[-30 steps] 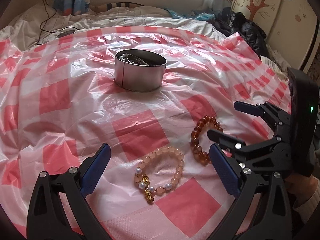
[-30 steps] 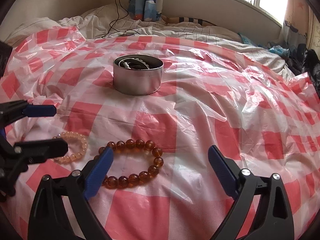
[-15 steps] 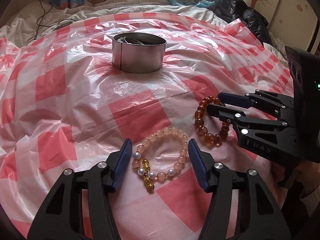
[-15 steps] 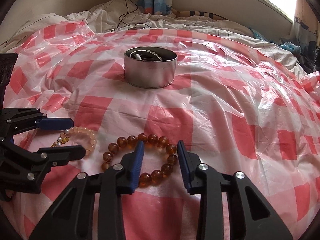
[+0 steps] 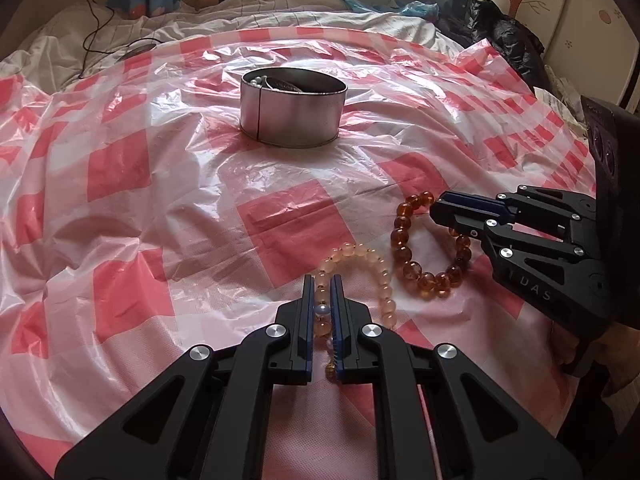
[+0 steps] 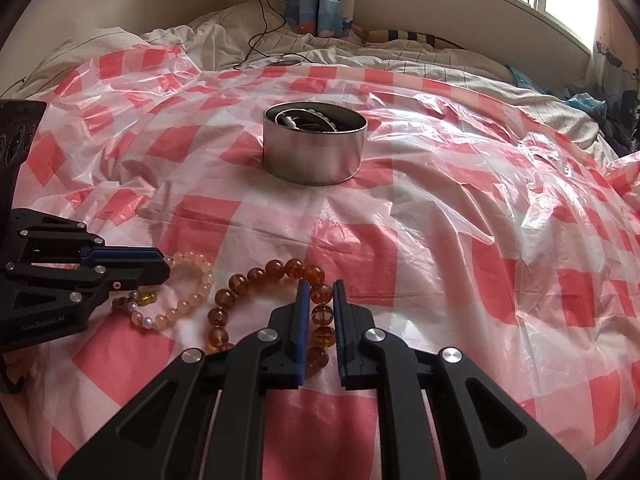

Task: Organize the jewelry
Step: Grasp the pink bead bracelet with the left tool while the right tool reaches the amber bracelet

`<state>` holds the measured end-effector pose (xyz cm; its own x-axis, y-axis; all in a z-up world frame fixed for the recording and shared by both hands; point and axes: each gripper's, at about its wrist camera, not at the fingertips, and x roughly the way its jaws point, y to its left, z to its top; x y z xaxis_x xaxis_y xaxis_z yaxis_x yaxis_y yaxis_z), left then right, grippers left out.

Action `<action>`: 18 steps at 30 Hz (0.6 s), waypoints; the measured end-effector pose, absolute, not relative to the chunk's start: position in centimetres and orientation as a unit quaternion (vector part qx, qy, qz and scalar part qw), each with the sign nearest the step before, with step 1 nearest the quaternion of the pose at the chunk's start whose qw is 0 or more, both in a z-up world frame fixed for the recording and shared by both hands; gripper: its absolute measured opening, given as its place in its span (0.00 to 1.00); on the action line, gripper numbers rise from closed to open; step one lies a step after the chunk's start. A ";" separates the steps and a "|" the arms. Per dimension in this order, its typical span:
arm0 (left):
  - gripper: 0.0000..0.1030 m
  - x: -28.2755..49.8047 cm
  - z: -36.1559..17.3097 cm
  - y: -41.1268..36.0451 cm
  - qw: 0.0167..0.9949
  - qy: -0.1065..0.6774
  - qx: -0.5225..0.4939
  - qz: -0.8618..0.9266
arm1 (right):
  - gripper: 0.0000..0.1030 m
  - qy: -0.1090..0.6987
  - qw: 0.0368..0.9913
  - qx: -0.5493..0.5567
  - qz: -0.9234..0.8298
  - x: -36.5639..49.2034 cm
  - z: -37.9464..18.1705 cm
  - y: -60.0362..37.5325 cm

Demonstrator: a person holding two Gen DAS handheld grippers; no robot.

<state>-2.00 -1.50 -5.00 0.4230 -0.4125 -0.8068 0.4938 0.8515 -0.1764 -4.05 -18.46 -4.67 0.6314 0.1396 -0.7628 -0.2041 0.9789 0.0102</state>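
A pale pink bead bracelet (image 5: 376, 268) with pearl and gold charms lies on the red-checked plastic sheet; my left gripper (image 5: 322, 280) is shut on its left side. It also shows in the right wrist view (image 6: 192, 276). An amber bead bracelet (image 5: 404, 240) lies beside it on the right; my right gripper (image 6: 321, 286) is shut on its right side (image 6: 320, 312). A round metal tin (image 5: 294, 106) holding other jewelry stands farther back in the middle, also in the right wrist view (image 6: 314, 144).
The checked plastic sheet (image 5: 160, 200) covers a soft, wrinkled bed. A black cable (image 6: 260, 12) lies on the bedding behind. Dark clothes (image 5: 500, 36) are heaped at the far right by a cabinet.
Both grippers moved down and forward and closed, the left onto the pink bracelet, the right onto the amber bracelet. The pink bracelet has been squeezed out of round.
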 end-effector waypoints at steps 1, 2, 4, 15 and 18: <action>0.07 -2.0 -5.2 -1.6 0.841 0.468 0.046 -0.267 | 0.13 0.426 0.899 -0.036 0.093 -3.8 -4.9 -18.6; 0.07 -1.9 -5.3 -1.7 0.841 0.469 0.049 -0.266 | 0.23 0.437 0.894 -0.032 0.094 -3.6 -5.2 -18.6; 0.07 -2.0 -5.4 -1.9 0.840 0.470 0.054 -0.265 | 0.32 0.439 0.894 -0.030 0.088 -3.5 -5.4 -18.8; 0.07 -2.1 -3.9 -1.2 0.857 0.440 0.033 -0.267 | 0.12 0.411 0.907 -0.010 0.093 -4.1 -4.2 -19.1; 0.07 -1.7 -4.2 -1.0 0.854 0.449 0.031 -0.261 | 0.12 0.402 0.912 0.006 0.087 -4.0 -3.8 -19.7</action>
<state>-1.74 -0.96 -4.22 0.4609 -0.4182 -0.7828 0.4733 0.8619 -0.1818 -3.96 -19.70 -3.79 0.6625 0.1630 -0.7311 -0.1539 0.9848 0.0801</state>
